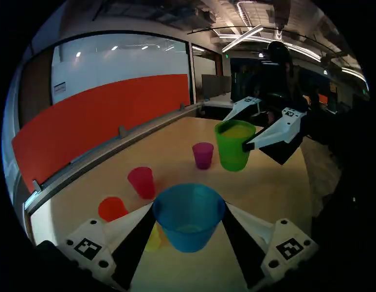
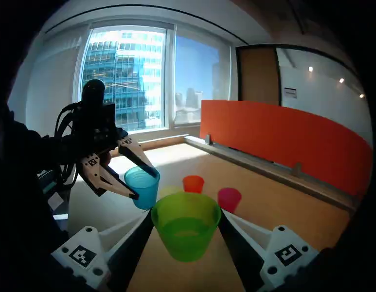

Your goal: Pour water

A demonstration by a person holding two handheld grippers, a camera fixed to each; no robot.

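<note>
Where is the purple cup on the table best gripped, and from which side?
Probably the side wall just below the rim of the purple cup, pinched level across its width. It stands upright, mouth up, and narrows toward the base, so a high grip should slip less. Come from the near side, which looks free; the held green cup looks close on one side.

- Left gripper view: low, close over the worktop, facing the right gripper.
- Right gripper view: opposite, facing the left gripper and windows.
- Both share the mid-worktop cups.
</note>
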